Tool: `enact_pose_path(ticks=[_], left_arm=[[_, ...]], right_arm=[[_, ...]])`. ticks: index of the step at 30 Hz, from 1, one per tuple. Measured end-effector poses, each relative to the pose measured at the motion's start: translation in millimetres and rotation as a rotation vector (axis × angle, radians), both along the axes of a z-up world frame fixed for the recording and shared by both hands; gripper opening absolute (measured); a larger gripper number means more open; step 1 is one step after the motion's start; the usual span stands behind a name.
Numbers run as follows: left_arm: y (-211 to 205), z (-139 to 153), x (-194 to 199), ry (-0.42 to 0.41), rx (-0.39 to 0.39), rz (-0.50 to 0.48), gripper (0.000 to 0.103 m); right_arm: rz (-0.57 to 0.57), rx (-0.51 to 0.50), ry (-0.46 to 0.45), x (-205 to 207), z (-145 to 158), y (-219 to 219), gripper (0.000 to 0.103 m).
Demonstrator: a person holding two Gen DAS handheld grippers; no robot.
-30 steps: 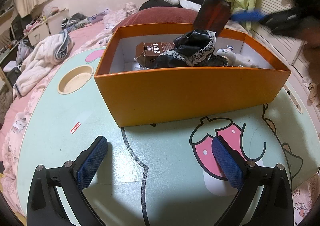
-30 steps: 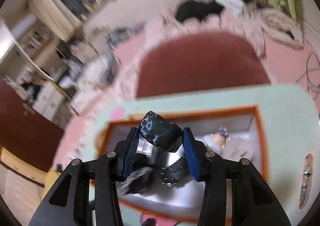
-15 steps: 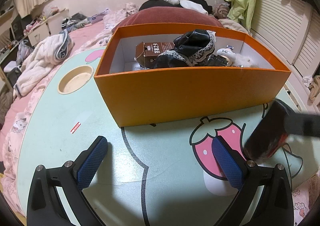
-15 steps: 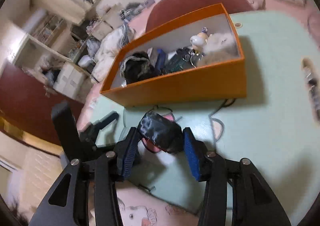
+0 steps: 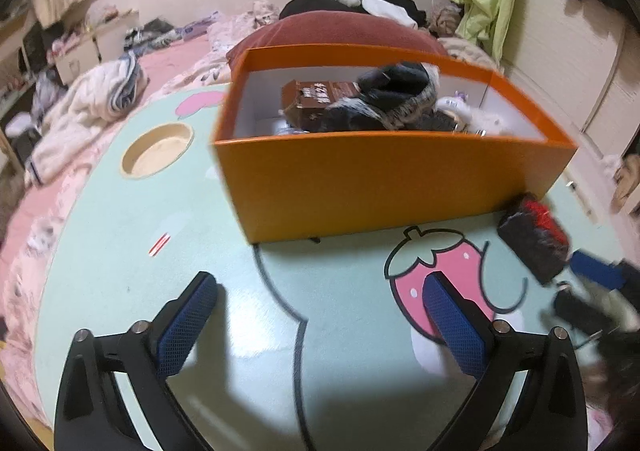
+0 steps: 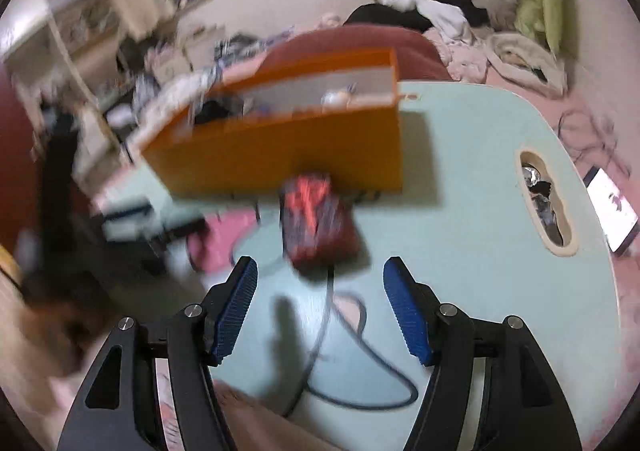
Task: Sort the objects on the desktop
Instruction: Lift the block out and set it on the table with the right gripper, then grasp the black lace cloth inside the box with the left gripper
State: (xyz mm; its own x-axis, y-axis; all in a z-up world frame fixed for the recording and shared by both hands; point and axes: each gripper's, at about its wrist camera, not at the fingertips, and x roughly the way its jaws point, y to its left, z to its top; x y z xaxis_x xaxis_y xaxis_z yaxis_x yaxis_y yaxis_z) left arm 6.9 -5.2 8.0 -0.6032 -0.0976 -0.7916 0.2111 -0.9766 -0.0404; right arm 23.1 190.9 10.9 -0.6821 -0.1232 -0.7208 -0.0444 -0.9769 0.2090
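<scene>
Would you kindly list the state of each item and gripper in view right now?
Orange box: open-topped, holding several items.
Black-and-red pouch: on the table, outside the box, not held.
Left gripper: open, empty.
Right gripper: opening, nothing between the pads.

The mint-green printed worktop (image 5: 120, 251) looks smooth with a soft sheen. Beside the matt orange cardboard box (image 5: 380, 179) with white paper lining lies a glossy, crinkled black-and-red plastic packet (image 6: 316, 223). Inside the box sits dark cloth with lace trim (image 5: 384, 99). The grippers' blue pads (image 5: 188, 323) are rough, ribbed rubber on matt black plastic.
</scene>
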Motion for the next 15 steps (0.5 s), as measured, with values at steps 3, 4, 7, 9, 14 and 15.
enact_pose_path(ticks=[3, 4, 7, 9, 14, 15], left_arm=[[-15.1, 19.3, 13.9, 0.072, 0.047, 0.037, 0.068], [-15.5, 29.4, 16.6, 0.099, 0.013, 0.052, 0.060], [-8.4, 63.0, 12.6, 0.199, -0.087, 0.061, 0.059], [-6.6, 74.9, -3.6, 0.212, -0.050, -0.005, 0.059], [8.4, 63.8, -70.5, 0.069, 0.045, -0.102, 0.062], [10.2, 60.5, -77.8, 0.049, 0.039, -0.092, 0.061]], right_arm=[[0.018, 0.107, -0.027, -7.9, -4.6, -11.7, 0.074], [0.019, 0.152, -0.038, -12.6, -6.5, -17.4, 0.076], [0.037, 0.188, -0.045, -4.6, -15.5, -19.0, 0.080], [0.034, 0.181, -0.045, -4.1, -16.2, -16.2, 0.080], [0.027, 0.183, -0.044, 0.5, -13.6, -20.9, 0.080], [0.027, 0.183, -0.043, 0.6, -13.8, -20.6, 0.080]])
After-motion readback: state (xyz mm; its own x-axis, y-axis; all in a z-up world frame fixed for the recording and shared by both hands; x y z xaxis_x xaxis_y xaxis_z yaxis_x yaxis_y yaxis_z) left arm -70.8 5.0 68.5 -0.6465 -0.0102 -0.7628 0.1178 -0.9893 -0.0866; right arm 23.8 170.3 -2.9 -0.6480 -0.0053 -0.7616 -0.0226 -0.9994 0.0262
